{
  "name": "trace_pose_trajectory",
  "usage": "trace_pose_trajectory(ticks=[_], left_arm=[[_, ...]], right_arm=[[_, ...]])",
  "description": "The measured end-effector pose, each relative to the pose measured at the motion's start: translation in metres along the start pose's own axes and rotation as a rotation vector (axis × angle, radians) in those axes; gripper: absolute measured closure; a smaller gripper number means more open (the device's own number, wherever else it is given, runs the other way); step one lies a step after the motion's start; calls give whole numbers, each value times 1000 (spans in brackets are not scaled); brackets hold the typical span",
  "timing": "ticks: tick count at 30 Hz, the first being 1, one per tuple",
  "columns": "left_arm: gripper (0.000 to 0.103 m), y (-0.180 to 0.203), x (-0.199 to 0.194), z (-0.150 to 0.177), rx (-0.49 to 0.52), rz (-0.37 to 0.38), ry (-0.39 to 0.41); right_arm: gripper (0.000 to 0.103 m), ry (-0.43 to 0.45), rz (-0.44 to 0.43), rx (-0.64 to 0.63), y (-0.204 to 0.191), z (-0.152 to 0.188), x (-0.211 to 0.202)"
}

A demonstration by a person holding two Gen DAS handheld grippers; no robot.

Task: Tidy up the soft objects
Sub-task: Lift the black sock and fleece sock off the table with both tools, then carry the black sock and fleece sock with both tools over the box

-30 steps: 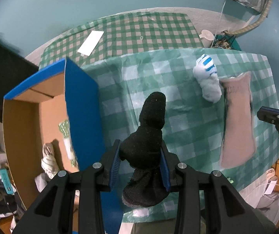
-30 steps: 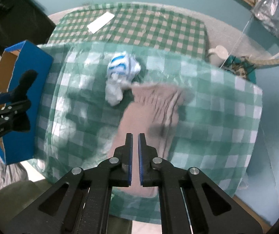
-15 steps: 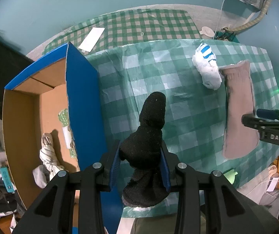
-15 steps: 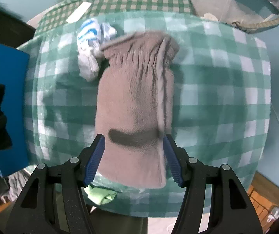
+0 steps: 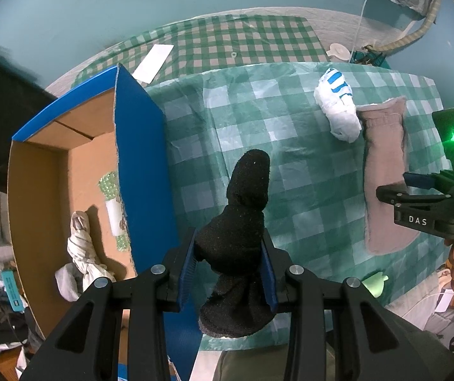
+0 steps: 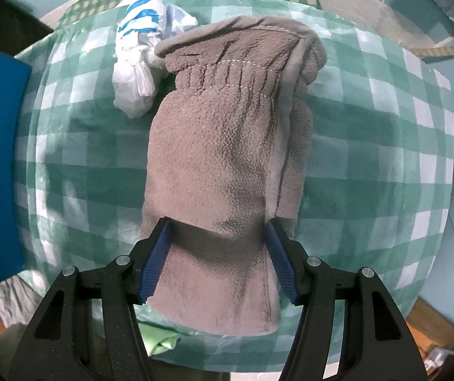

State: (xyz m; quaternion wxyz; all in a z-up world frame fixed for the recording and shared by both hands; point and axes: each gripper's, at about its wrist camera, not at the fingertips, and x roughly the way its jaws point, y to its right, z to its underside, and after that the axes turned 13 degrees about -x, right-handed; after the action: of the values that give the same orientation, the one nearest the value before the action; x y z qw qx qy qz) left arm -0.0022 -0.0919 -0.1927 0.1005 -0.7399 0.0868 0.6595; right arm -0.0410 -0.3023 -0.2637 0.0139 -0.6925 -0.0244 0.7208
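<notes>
Teal walls stand behind a table (image 5: pixel 290 165) spread with a green-checked cloth, and an open blue cardboard box (image 5: pixel 138 171) stands against its left edge.

The left gripper (image 5: pixel 228 273) is clamped on a black sock (image 5: pixel 239 238), held up over the table's near edge just beside the box's blue wall; a knotted whitish cloth bundle (image 5: pixel 82 254) already lies on the box floor. To do this step well, I judge the sock should be carried leftward, clear over the top of that wall, before it is let go, since its loose toe end sticks out well ahead of the pads and could catch on the rim.

The right gripper (image 6: pixel 217 260) is spread wide, jaws apart, and straddles the finger end of a grey fleece mitten (image 6: pixel 227 158) that lies flat along the table's right side, its cuff pointing toward the far edge. The blue pads sit just outside the mitten's two long edges; whether they touch the fleece I cannot tell. For a good pick, the jaws likely need to press down onto the cloth and bunch the fleece as they close, rather than slide over it.

A white bag with blue stripes (image 6: pixel 141 47), knotted, lies touching the mitten's cuff on its left, so a lift could drag it along.
</notes>
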Motion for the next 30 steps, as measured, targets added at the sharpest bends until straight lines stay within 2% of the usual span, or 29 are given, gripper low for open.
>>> trace_pose_trajectory(ticks=[3, 5, 7, 10, 14, 30], left_arm=[[66, -2, -1, 1, -5, -2, 2], [66, -2, -2, 1, -6, -3, 4], [66, -2, -4, 2, -7, -2, 7], [66, -3, -4, 3, -6, -2, 9], [66, -4, -6, 4, -3, -4, 14], [66, -9, -17, 11, -5, -16, 40]], right_arm=[[43, 5, 13, -6, -1, 0, 2], [48, 9, 33, -18, -3, 2, 1], [71, 17, 31, -26, -11, 2, 2], [83, 21, 36, -45, -22, 2, -1], [87, 31, 58, -82, -31, 6, -10], [88, 85, 82, -168, -46, 19, -72]])
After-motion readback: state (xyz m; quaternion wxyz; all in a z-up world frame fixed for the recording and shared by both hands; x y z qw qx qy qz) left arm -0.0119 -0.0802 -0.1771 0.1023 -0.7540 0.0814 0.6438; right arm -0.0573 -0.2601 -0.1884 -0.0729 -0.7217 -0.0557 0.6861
